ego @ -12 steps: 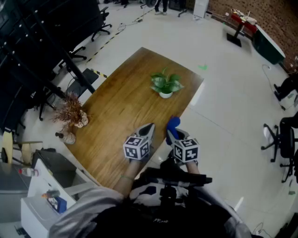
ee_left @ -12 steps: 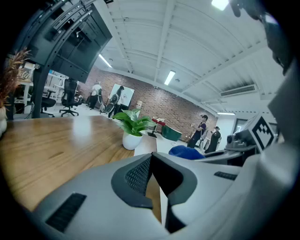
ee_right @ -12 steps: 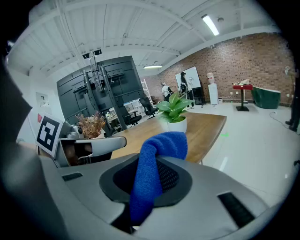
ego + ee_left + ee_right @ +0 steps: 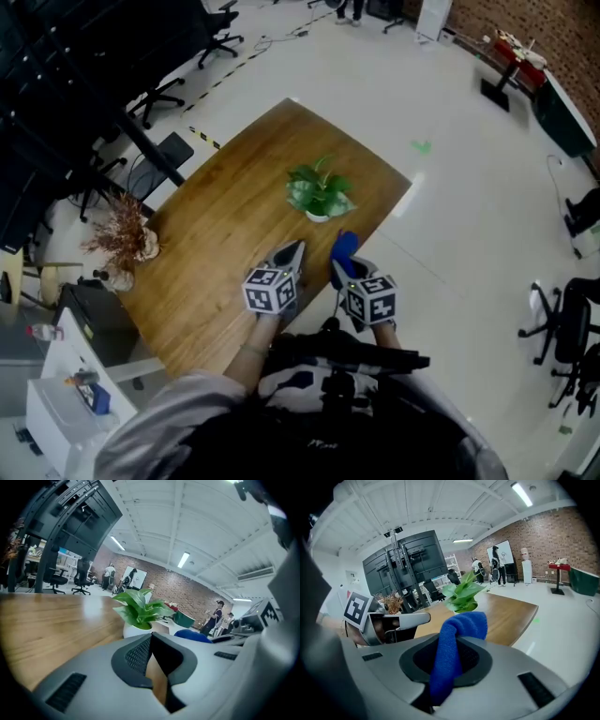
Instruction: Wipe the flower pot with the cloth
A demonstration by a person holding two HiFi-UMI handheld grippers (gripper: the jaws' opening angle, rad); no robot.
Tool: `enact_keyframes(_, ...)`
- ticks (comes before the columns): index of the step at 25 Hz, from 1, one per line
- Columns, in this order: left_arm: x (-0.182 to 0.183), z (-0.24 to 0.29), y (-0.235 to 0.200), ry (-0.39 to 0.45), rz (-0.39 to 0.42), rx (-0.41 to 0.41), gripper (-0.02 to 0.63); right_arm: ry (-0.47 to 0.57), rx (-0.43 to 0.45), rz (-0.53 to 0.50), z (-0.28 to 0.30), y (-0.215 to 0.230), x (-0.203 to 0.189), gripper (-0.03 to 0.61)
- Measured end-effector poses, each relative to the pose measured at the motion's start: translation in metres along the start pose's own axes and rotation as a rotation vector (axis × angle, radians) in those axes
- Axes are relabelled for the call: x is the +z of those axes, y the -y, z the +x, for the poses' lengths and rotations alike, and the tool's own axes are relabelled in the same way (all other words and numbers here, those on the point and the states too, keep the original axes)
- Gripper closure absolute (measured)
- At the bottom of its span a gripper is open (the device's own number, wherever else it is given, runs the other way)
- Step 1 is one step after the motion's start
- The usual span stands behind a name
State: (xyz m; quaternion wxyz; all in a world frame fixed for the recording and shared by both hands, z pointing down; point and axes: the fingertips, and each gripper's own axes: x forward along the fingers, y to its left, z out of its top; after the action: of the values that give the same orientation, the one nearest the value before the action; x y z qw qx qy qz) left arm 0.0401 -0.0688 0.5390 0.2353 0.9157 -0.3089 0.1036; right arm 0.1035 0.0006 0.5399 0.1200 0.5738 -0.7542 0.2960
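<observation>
Right gripper (image 4: 451,670) clamped on a blue cloth (image 4: 461,626), left gripper (image 4: 153,670) closed on nothing, white flower pot (image 4: 135,630) just ahead.
The right jaws pinch the cloth, and its folded end bulges out past their tips. The left jaws are together with only wood grain showing behind them. Both grippers hang side by side over the near edge of the wooden table (image 4: 211,234) and point at the pot with its green leafy plant (image 4: 317,190) at mid-table. In the head view the pot appears nearer the grippers than half a second ago.
</observation>
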Motion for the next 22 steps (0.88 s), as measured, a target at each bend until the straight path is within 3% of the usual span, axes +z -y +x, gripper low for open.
enact_keyframes(5, -0.005, 0.019, -0.014, -0.023, -0.013, 0.053, 0.609, -0.017, 0.014, -0.013, 0.01, 0.027, 0.005, 0.523)
enact_keyframes(12, -0.014, 0.039, -0.044, -0.082, -0.026, 0.114, 0.609, -0.039, 0.018, -0.11, 0.036, 0.061, 0.012, 0.523)
enact_keyframes(22, -0.025, 0.068, -0.056, -0.114, -0.12, 0.135, 0.609, -0.092, 0.087, -0.432, 0.077, 0.09, 0.056, 0.523)
